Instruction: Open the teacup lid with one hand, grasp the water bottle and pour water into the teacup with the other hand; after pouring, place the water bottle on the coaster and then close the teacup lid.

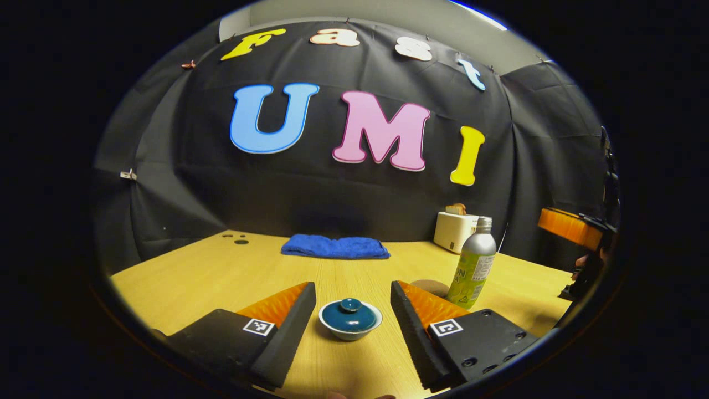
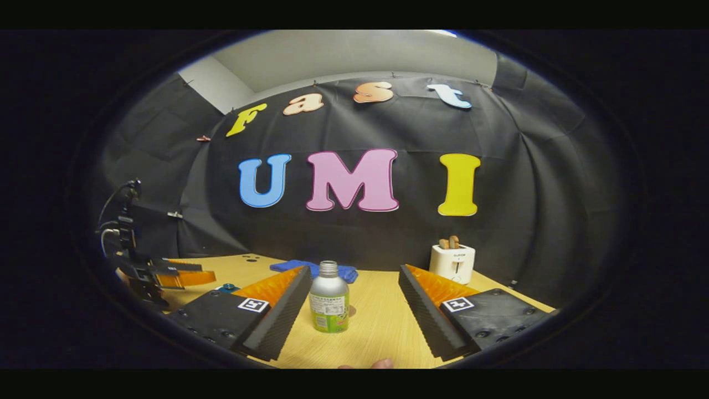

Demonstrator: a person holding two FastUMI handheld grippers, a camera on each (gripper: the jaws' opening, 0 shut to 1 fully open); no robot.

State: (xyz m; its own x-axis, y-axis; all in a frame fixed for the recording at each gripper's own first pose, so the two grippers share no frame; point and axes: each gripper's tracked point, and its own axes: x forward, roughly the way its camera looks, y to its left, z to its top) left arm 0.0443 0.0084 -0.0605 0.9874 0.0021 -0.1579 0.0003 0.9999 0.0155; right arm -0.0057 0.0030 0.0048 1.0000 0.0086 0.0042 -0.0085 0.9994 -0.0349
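Note:
A white teacup with a teal lid (image 1: 350,318) stands closed on the wooden table (image 1: 221,277), between the fingers of my left gripper (image 1: 353,288), which is open and touches nothing. To its right stands a silver and green water bottle (image 1: 473,266), upright and capped. A brown round coaster (image 1: 429,287) lies just left of the bottle, partly behind my finger. In the right gripper view the bottle (image 2: 329,299) stands between the fingers of my open right gripper (image 2: 354,271), closer to the left finger and apart from both.
A folded blue towel (image 1: 335,246) lies at the back of the table. A white toaster (image 1: 454,230) with bread stands at the back right. The right gripper (image 1: 576,230) shows at the far right edge, the left gripper (image 2: 166,274) at the far left.

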